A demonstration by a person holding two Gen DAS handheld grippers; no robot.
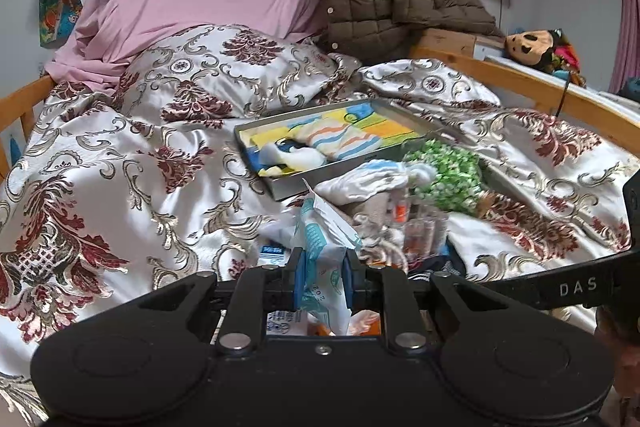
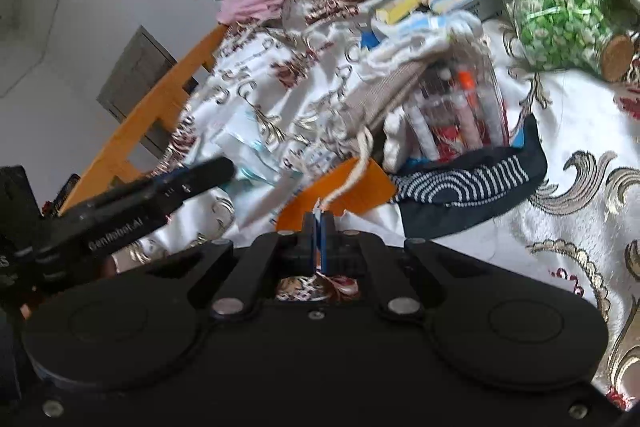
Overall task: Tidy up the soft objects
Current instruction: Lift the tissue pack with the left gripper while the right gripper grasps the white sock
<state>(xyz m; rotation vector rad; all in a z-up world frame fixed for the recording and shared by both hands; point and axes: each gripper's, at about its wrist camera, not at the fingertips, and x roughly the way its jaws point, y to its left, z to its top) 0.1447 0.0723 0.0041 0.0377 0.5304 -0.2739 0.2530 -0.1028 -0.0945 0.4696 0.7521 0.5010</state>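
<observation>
Both tongs grip: left tongs [image 1: 323, 277] pinch a white-teal packet [image 1: 326, 247]; right tongs [image 2: 319, 227] clamp the pouch's drawstring [image 2: 352, 177]. Clutter sits mid-bed; bare bedspread [image 1: 120, 163] lies left, before the wooden rail [image 1: 24, 103].

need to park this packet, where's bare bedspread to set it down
Bare bedspread lies left of the metal tray, toward the wooden rail, and right of the navy sock. Crowded: the heap of socks, pen case and green-filled jar below the tray.
</observation>
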